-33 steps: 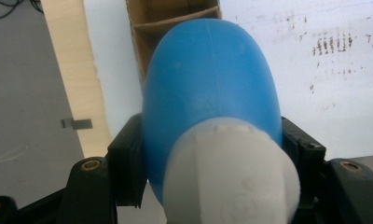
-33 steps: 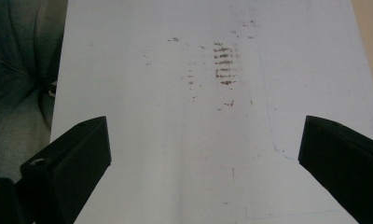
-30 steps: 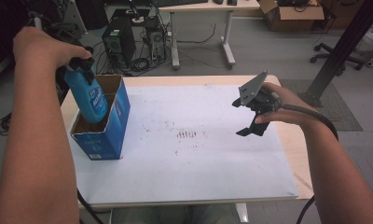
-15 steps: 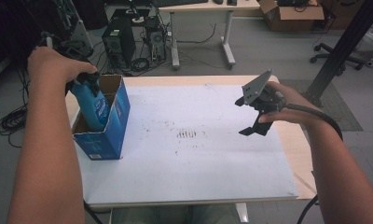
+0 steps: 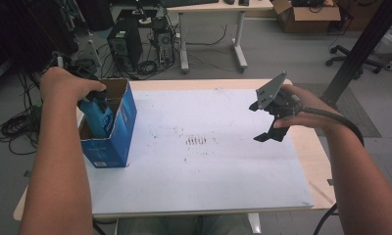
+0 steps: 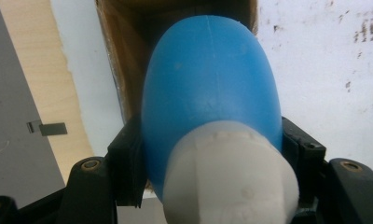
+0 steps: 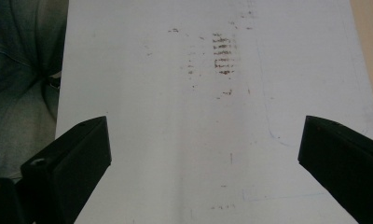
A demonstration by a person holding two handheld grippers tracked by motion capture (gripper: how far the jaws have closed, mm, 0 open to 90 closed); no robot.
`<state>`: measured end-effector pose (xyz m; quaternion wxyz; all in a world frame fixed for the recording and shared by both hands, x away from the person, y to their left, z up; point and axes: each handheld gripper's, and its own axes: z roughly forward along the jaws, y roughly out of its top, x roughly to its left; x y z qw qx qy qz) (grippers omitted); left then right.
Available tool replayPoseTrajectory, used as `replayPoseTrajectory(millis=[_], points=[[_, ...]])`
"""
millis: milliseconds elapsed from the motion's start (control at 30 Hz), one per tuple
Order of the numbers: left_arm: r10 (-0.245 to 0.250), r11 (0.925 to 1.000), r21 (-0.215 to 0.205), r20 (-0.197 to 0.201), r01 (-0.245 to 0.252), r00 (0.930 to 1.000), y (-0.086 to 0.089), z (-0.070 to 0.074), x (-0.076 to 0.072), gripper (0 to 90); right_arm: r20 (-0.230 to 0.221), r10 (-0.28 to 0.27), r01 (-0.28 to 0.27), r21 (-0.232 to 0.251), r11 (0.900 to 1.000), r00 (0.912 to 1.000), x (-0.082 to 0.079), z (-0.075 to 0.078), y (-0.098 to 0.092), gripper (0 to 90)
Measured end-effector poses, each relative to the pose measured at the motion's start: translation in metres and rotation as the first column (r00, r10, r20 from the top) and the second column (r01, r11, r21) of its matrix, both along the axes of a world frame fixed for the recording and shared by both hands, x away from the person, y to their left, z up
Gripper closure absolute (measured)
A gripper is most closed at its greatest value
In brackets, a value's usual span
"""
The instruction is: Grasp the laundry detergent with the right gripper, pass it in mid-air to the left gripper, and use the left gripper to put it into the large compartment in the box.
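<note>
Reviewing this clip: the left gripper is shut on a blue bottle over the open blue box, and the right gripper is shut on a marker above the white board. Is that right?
Not quite. The right gripper holds nothing: in the right gripper view its jaws stand wide apart over the bare white board. The rest holds: the left gripper is shut on the blue bottle over the open blue box.

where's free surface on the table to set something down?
Most of the white sheet is bare, from the blue box at its left edge across to the right gripper. Crowded at the box: the left gripper holds a blue bottle in it.
</note>
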<state>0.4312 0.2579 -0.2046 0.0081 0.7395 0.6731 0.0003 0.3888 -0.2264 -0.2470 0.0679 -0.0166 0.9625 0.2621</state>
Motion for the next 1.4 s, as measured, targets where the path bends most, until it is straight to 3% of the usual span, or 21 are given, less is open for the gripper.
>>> replayPoseTrajectory(millis=[433, 1400], points=[[-0.002, 1.0000, 0.002, -0.016, 0.003, 0.9999, -0.003, -0.029, 0.001, 37.9, -0.003, 0.001, -0.001, -0.003, 1.000, 1.0000, -0.002, -0.003, -0.001, 2.6], [-0.002, 0.9999, 0.010, -0.039, 0.002, 0.9992, 0.005, -0.067, -0.001, 37.9, -0.002, 0.006, -0.006, -0.005, 1.000, 1.0000, -0.001, -0.005, 0.002, 2.6]])
